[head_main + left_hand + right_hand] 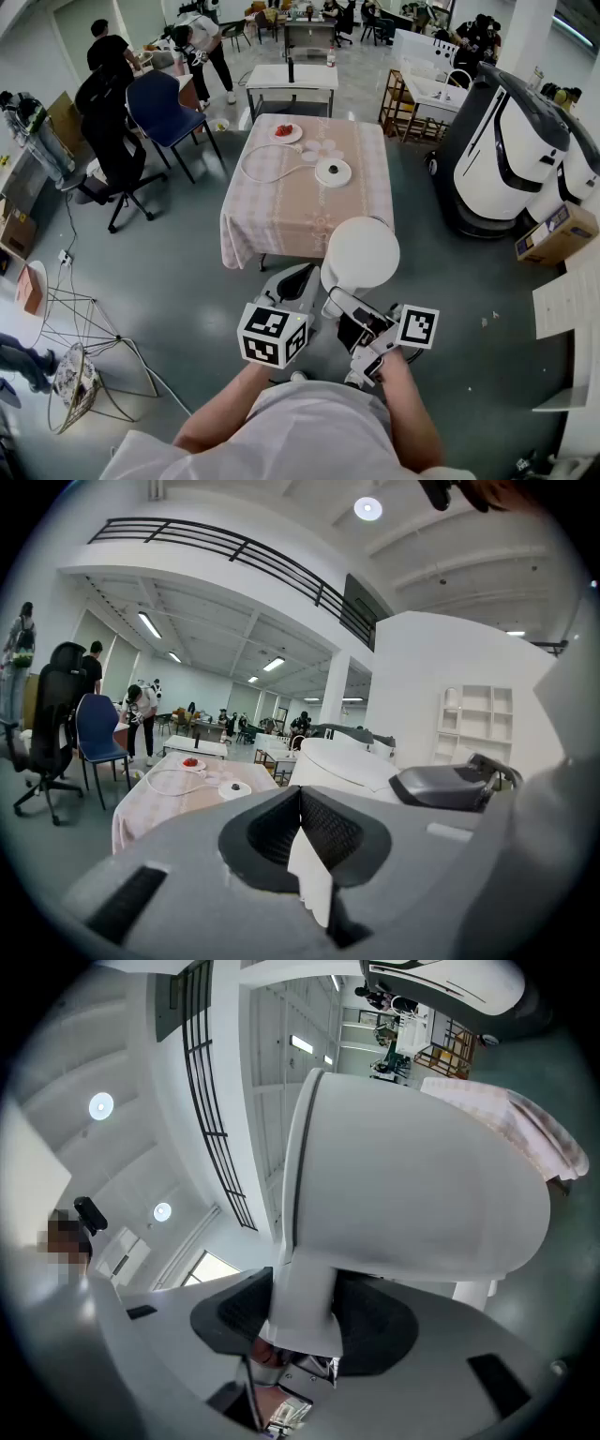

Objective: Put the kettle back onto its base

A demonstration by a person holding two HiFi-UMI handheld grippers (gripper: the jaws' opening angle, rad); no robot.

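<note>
A white kettle (361,251) hangs in the air in front of the table's near edge, well short of its base. My right gripper (342,305) is shut on the kettle's handle (305,1312), which fills the gap between the dark pads, and the kettle body (412,1176) bulges out beyond the jaws. The round white base (333,172) with its white cord lies on the checked tablecloth of the table (272,220); the left gripper view shows the base (234,787) too. My left gripper (298,277) hovers left of the kettle, its pads (323,827) together with nothing held.
A plate of red food (286,132) sits at the table's far end. A blue chair (164,108) and a black office chair (108,141) stand to the left. A large white machine (511,150) and a cardboard box (558,234) stand at the right, a wire stand (84,347) at the near left.
</note>
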